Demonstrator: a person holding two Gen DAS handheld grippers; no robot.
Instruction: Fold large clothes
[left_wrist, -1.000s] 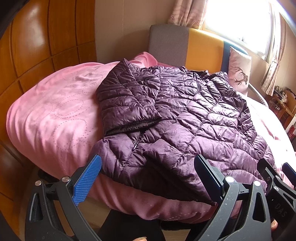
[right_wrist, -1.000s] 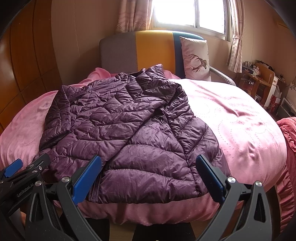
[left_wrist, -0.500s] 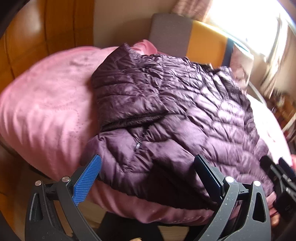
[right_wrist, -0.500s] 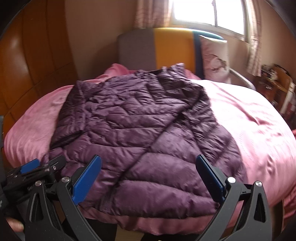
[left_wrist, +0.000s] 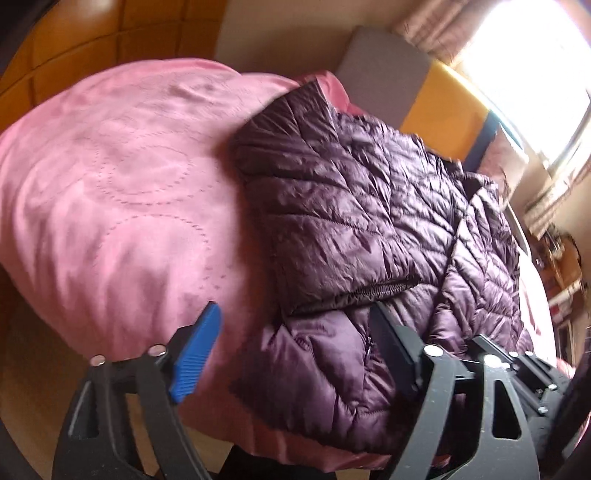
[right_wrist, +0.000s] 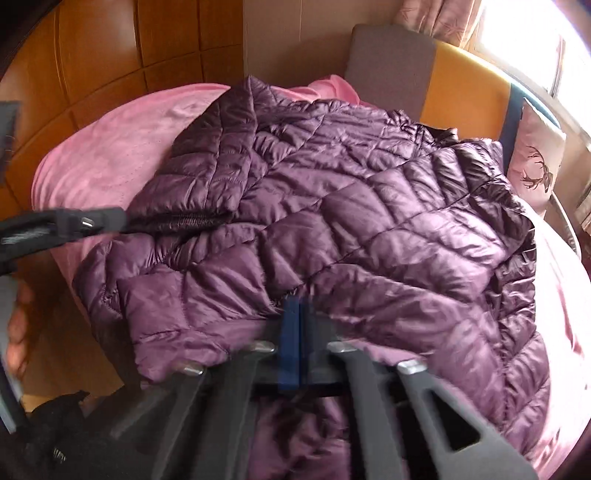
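A dark purple quilted jacket (left_wrist: 351, 221) lies spread on a pink bedspread (left_wrist: 110, 184), one sleeve folded across its front. My left gripper (left_wrist: 295, 354) hovers at the jacket's near left corner. Its jaws are closing with the hem corner between them, and the blue pad (left_wrist: 195, 354) is still off the fabric over the bedspread. In the right wrist view the jacket (right_wrist: 351, 206) fills the middle. My right gripper (right_wrist: 295, 325) is shut there, its blue pads pinching the jacket at its near front edge.
A grey and yellow headboard (right_wrist: 461, 85) and a deer-print pillow (right_wrist: 535, 166) stand at the far end of the bed. Wooden wall panels (right_wrist: 110, 55) run along the left. A hand (right_wrist: 18, 325) shows at the left edge. Shelves with clutter (left_wrist: 561, 266) stand at the right.
Both grippers came in closer and lower over the jacket's near hem, and both views rolled. The right jaws went from wide apart to shut. The left jaws narrowed.
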